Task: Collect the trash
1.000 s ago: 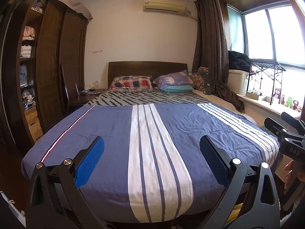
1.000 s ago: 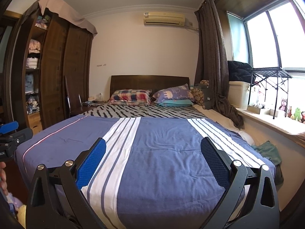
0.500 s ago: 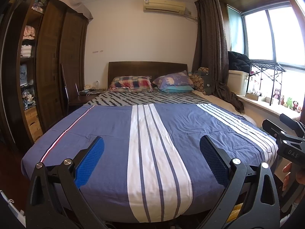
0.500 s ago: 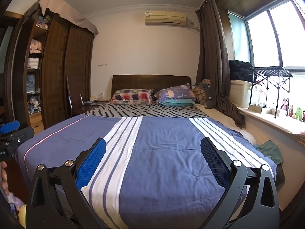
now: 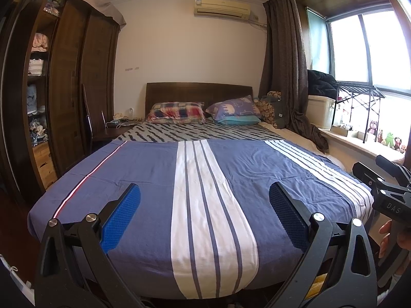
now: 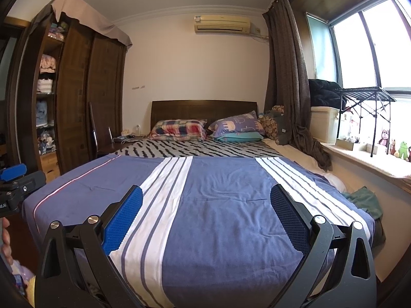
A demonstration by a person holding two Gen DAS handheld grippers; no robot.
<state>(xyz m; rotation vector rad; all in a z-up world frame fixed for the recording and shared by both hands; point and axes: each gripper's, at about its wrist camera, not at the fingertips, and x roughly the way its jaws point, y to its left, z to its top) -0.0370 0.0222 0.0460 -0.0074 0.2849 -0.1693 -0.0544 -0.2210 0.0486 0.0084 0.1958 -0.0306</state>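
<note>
No trash is showing clearly in either view, so you cannot tell where it is lying. You are holding the left gripper [image 5: 204, 200] with its blue pads spread wide and nothing between them, above the foot of the blue striped bedspread [image 5: 143, 179]. You are keeping the right gripper [image 6: 206, 201] just as wide and empty, beside the left one. A green cloth [image 6: 363, 200] is hanging off the bed's window side. Two pillows [image 5: 177, 112] are lying against the headboard [image 5: 197, 91].
</note>
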